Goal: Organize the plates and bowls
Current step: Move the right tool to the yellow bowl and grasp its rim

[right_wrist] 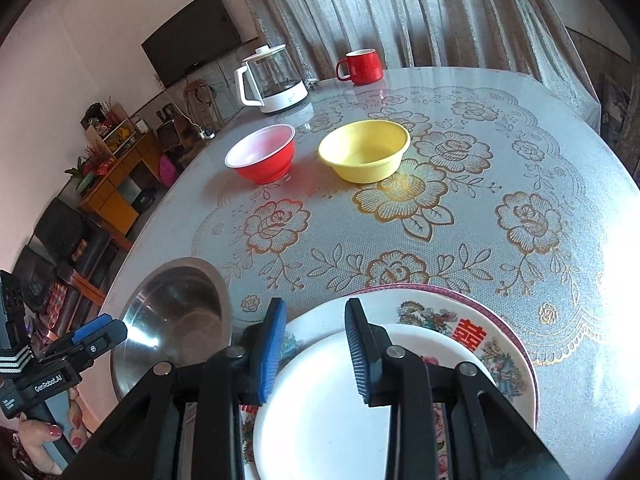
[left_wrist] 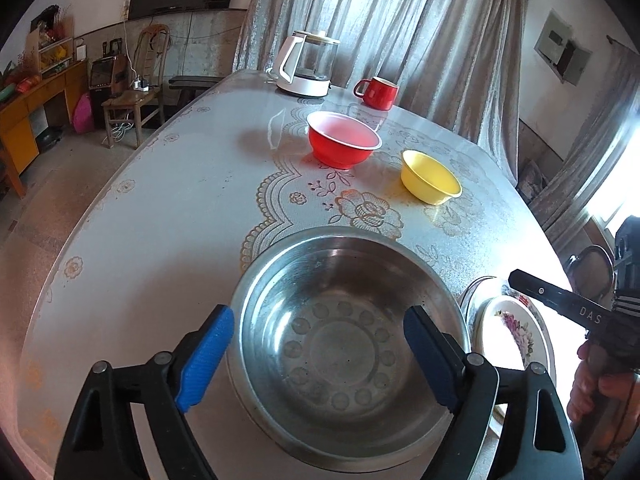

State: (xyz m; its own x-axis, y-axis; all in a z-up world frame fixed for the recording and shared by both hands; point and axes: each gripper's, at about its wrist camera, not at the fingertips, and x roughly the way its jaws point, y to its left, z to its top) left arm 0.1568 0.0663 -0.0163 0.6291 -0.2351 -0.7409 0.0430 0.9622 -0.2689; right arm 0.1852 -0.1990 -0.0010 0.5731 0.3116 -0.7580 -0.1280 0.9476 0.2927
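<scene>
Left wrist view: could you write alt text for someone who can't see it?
An open tool straddles a steel bowl on a floral table, pads clear of it. Beyond sit a red bowl, yellow bowl, red mug and kettle; plates lie right.

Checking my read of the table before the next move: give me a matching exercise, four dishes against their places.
Things:
1 steel bowl
2 red bowl
3 yellow bowl
4 small white plate

Places:
A stacked on the patterned plates
B nearest the kettle
C under the open left gripper
D just right of the red bowl

Pairs: 1-C, 2-B, 3-D, 4-A
</scene>
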